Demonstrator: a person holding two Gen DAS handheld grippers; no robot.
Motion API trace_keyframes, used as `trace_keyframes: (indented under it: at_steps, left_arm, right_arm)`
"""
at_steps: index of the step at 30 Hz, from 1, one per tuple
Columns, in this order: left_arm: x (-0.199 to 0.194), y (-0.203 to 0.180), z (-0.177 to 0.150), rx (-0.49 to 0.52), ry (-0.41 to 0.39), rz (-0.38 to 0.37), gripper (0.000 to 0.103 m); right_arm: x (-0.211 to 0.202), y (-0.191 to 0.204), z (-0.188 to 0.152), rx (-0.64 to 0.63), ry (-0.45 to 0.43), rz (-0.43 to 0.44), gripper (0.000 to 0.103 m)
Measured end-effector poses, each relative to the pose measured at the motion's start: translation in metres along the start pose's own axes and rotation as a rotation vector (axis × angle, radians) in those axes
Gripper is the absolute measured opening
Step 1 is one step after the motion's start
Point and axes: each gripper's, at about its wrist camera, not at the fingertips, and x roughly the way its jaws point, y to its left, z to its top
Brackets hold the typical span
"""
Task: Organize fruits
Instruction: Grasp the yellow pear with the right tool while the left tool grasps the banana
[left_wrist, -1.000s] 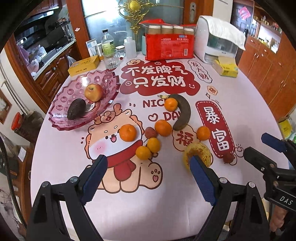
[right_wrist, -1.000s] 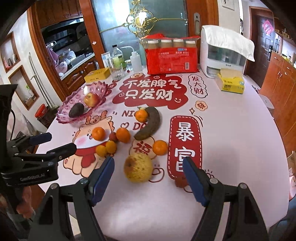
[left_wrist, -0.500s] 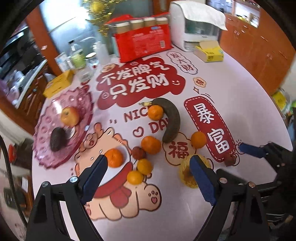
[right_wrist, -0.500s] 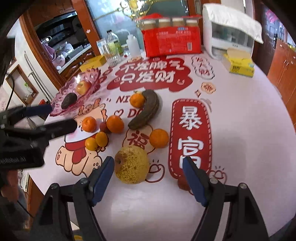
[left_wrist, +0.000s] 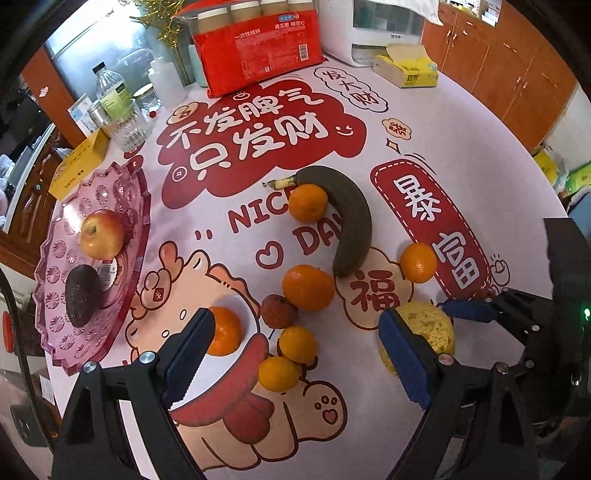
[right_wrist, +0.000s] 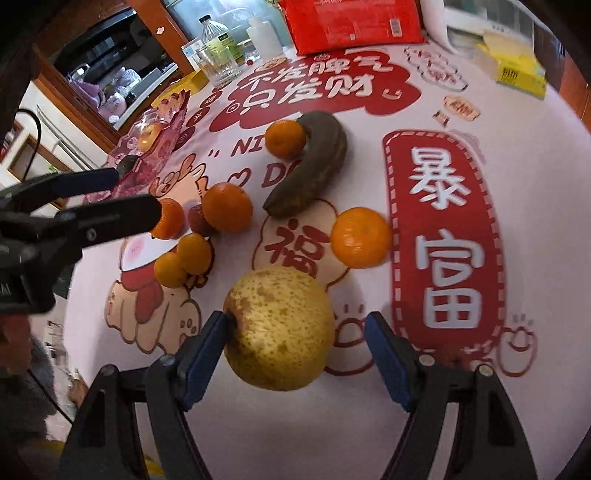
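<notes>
A speckled yellow pear (right_wrist: 279, 328) sits on the tablecloth (right_wrist: 535, 184) at the near edge, between the spread blue pads of the right gripper (right_wrist: 295, 354); the left pad touches or nearly touches the pear's stem side, the right pad stands clear of it, so the jaws are open and nothing is clamped. Just beyond the pear, to its right, lies one mandarin (right_wrist: 360, 236), beside the red panel printed with "暴富". Farther off a blackened banana (right_wrist: 314, 166) curves with a mandarin (right_wrist: 286, 138) touching its far end.

In the left wrist view the left gripper (left_wrist: 295, 354) hangs wide open over a cluster: one mandarin (left_wrist: 223, 330) partly behind its left pad, two small mandarins (left_wrist: 297, 343) touching each other in the gap, a dark red wrinkled fruit (left_wrist: 279, 310) and a bigger mandarin (left_wrist: 308, 288) just beyond. It holds nothing. The pear (left_wrist: 428, 328) shows behind its right pad.

At the far left a pink plastic fruit tray (left_wrist: 55, 332) carries a red apple (left_wrist: 101, 234) and an avocado (left_wrist: 83, 295), slightly apart.

The cloth reads "不发脾气 只发财", "NICE DAY" partly covered by fruit, "福" and "发大财". At the far edge stand a red pack of bottles (left_wrist: 255, 44), a clear bottle with a green label (left_wrist: 112, 92), a yellow tissue box (left_wrist: 406, 72) and a white appliance (left_wrist: 384, 26); their small print is unreadable
</notes>
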Motion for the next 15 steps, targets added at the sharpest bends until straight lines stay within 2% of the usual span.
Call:
trace_keyframes:
  at_steps: [5,6,7,8,11,15]
  left_arm:
    - [0.005,0.0,0.002,0.009,0.002,-0.005,0.089]
    - [0.007,0.0,0.003,0.009,0.004,-0.006,0.089]
    - [0.008,0.0,0.004,0.01,0.005,-0.007,0.089]
    - [0.009,0.0,0.006,0.01,0.005,-0.009,0.089]
    - [0.014,-0.003,0.012,0.011,0.005,-0.019,0.089]
    - [0.022,-0.009,0.024,0.013,0.002,-0.041,0.089]
  right_arm:
    - [0.012,-0.002,0.001,0.029,0.03,0.072,0.076]
    - [0.013,0.0,0.001,0.025,0.033,0.088,0.073]
    - [0.013,0.001,0.001,0.022,0.041,0.126,0.06]
    - [0.014,0.003,0.001,0.02,0.048,0.13,0.06]
    - [0.012,0.008,0.001,-0.001,0.04,0.096,0.059]
    - [0.003,0.0,0.004,0.01,0.004,-0.007,0.059]
